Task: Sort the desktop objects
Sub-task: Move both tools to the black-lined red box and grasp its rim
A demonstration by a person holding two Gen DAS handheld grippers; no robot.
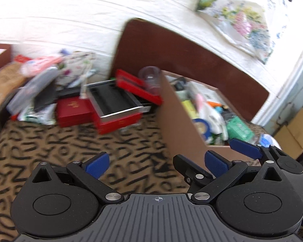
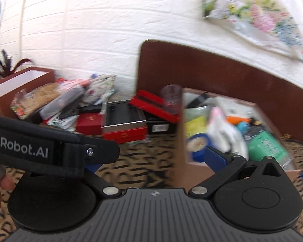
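Both views are blurred. The left gripper (image 1: 157, 164) hangs over the near part of the tabletop (image 1: 74, 153), which wears a tan cloth with black letter shapes. Its two blue pads (image 1: 98, 164) stand wide apart and nothing is between them, so it is released. The right gripper (image 2: 151, 159) is just beside it, and its blue fingers show at the right edge of the left wrist view. In its own view one blue pad (image 2: 214, 158) is seen, and the other is mostly hidden behind a black strap (image 2: 36, 147) with the readable letters "enRobot.AI". The gap between the pads is wide and empty, so this tool is also released.

The near and middle part of the tabletop is free cloth with open room to move. The things to sort lie along the far edge, against a white brick wall (image 2: 86, 34). There are red boxes (image 1: 74, 110), at least three, and an open black tray (image 1: 115, 100) lies on one of them. A clear cup (image 1: 150, 78) stands beside the wall of a brown cardboard box (image 1: 179, 125). This box is at the right side and is already full of mixed small things. A pile of packets (image 1: 40, 84) lies at the far left. A second brown box (image 2: 24, 80) stands at the far left corner.
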